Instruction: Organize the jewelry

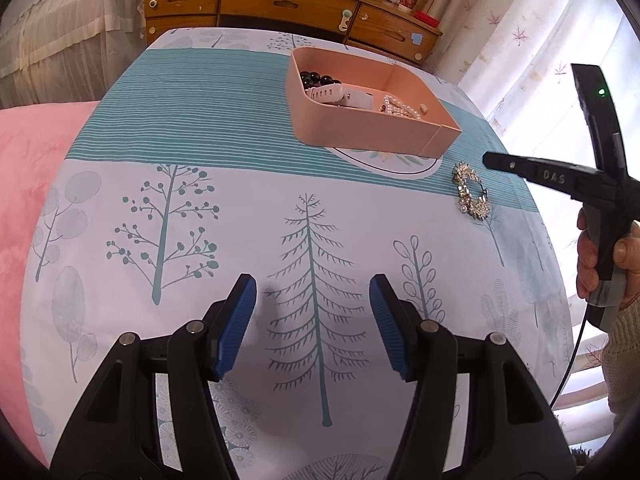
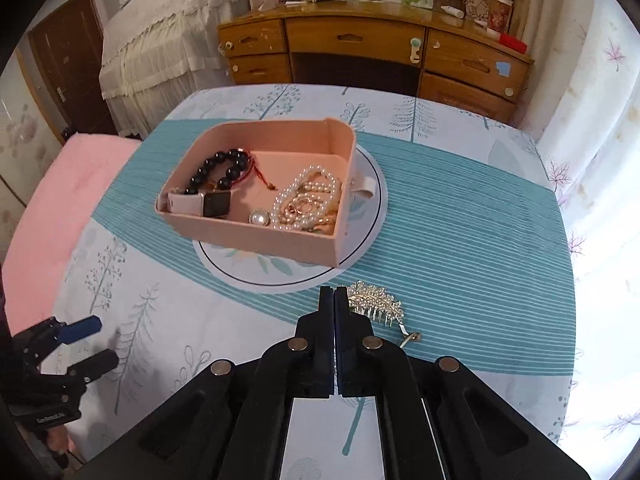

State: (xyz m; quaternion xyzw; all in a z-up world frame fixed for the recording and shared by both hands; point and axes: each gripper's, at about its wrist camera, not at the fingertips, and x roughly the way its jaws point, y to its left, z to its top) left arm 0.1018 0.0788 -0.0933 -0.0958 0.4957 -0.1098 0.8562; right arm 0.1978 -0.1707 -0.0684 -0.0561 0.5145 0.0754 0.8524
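My right claw [image 2: 333, 294] is pressed together, empty, beside the rhinestone hair comb [image 2: 374, 304] on the desk [image 2: 460, 240], near the pink box [image 2: 256, 236] of jewelry. My left claw [image 1: 313, 296] hangs spread over bare cloth.

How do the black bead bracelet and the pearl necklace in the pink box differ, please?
The black bead bracelet is dark, with large glossy beads, while the pearl necklace is creamy white with much smaller beads. The bracelet lies as one open loop at the left of the pink box; the necklace is heaped in several tangled strands at the right. A red cord runs beside the bracelet; gold parts sit among the necklace. Both are beaded and already inside the box.
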